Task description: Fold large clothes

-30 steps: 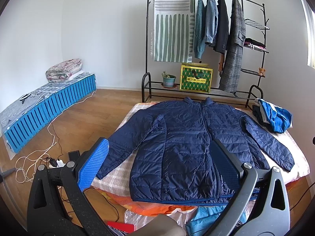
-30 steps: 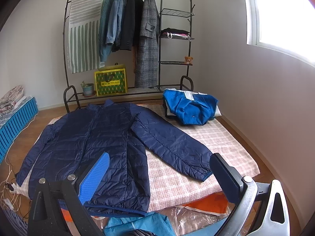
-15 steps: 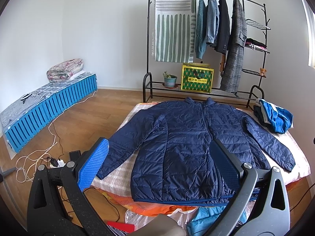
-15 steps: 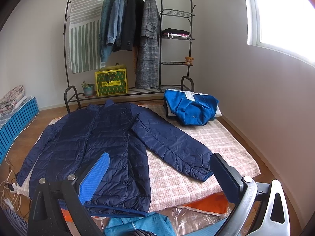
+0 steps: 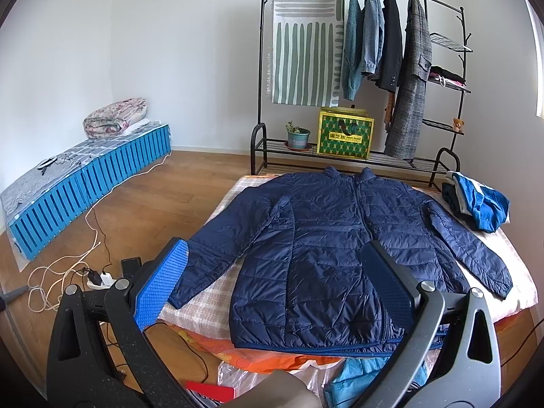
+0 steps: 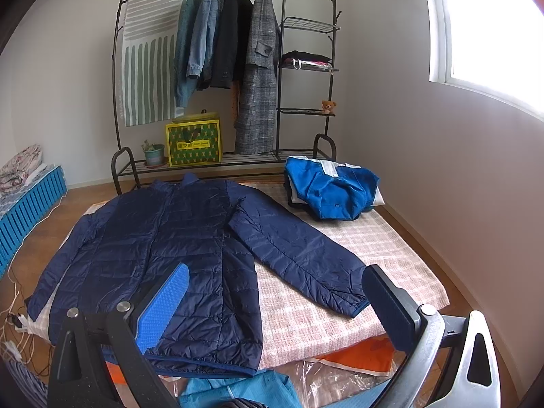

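Observation:
A navy quilted jacket lies flat, front up and zipped, on a checked mattress, sleeves spread outward. It also shows in the right wrist view, its right sleeve angled toward the near right. My left gripper is open and empty, held above the jacket's hem. My right gripper is open and empty, above the hem and the checked mattress.
A folded blue garment pile sits at the mattress's far right corner. A black clothes rack with coats stands behind. A blue slatted bench and cables with a power strip are on the floor at left. Teal cloth lies near me.
Both views shifted very slightly; the jacket and both open grippers are essentially as before.

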The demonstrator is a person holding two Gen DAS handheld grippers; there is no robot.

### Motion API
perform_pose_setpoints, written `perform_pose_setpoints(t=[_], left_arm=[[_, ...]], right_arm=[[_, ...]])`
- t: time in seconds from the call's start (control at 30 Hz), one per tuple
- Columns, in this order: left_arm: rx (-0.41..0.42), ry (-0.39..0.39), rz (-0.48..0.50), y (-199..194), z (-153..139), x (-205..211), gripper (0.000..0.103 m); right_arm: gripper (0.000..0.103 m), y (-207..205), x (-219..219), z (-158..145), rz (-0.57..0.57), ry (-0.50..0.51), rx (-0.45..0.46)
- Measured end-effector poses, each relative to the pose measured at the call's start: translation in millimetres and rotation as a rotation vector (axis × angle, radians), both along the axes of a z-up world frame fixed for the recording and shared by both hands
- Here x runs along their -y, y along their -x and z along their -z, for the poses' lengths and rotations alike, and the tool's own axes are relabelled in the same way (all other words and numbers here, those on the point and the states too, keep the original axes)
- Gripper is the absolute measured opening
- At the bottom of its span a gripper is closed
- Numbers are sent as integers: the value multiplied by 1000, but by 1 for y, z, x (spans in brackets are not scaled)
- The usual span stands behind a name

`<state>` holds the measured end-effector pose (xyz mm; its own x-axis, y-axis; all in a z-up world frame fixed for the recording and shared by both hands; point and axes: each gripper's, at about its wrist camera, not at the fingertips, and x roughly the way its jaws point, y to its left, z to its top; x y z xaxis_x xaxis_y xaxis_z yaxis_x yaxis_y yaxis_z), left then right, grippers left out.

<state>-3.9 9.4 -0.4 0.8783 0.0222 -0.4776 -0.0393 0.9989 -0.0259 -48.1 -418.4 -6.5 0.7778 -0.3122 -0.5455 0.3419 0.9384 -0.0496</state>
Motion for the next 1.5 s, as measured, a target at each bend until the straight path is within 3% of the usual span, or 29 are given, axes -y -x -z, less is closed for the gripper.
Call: perform_pose_setpoints(t=[0.23,0.67,0.9,1.0,1.17,1.23,1.4,1.5], left_arm=[[-15,6,-24,-4,8,-9,103],[-58,2,-84,-22,23,-26,103],[-106,41,-159,-58,43,-67,103],[-144,98,-213,-80,60,-106,102],[-263,262,-280,-121,104,-185,91],[-327,311,-321,-135,128,-215,76],[-489,531,-341,-164,199,-274,74],[-571,622,-380,-169,237,-289,60]], right_arm=[[103,-9,-10,0,9,38,-8],[103,-39,-38,-2,-73,55,8],[103,-62,-48,9,-132,35,-12],[103,-75,-56,19,-174,28,-15],[103,-85,-64,38,-257,4,0],[103,-88,-63,44,-270,-16,-14],[103,-93,-59,58,-280,-49,-62],[103,-97,-55,63,-264,-68,-87]])
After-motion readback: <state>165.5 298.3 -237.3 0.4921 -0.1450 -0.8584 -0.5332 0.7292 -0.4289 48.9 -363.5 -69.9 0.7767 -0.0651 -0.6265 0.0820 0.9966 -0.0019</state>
